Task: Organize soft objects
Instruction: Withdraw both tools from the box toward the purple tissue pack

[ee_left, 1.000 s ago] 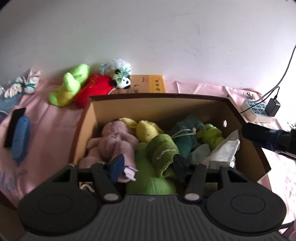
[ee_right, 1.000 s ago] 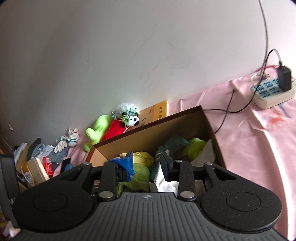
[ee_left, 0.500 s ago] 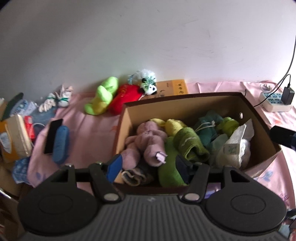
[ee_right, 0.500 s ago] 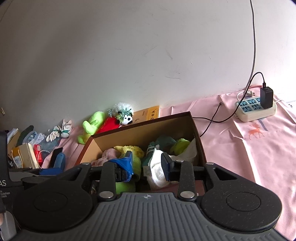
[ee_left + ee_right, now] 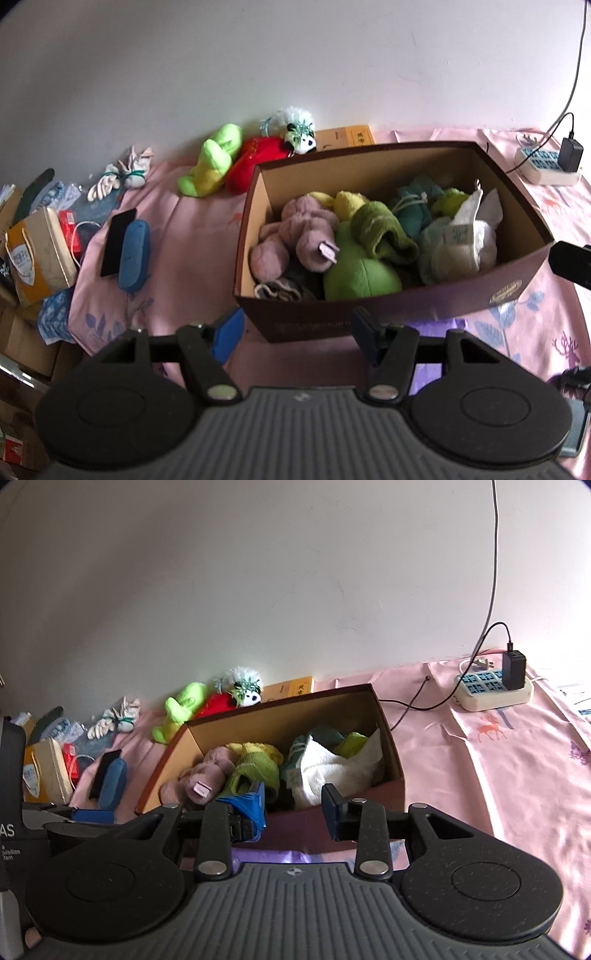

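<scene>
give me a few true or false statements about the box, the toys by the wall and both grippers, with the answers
1. The brown box holds several soft items, including a mauve plush. True.
2. The lime green plush lies inside the box. False: it lies on the pink cloth by the wall, outside the box.
3. The left gripper holds a towel. False: nothing is between its fingers.
4. The panda toy sits behind the box, near the wall. True.
5. The right gripper is clamped on the box wall. False: its fingers stand apart, nothing between them.
</scene>
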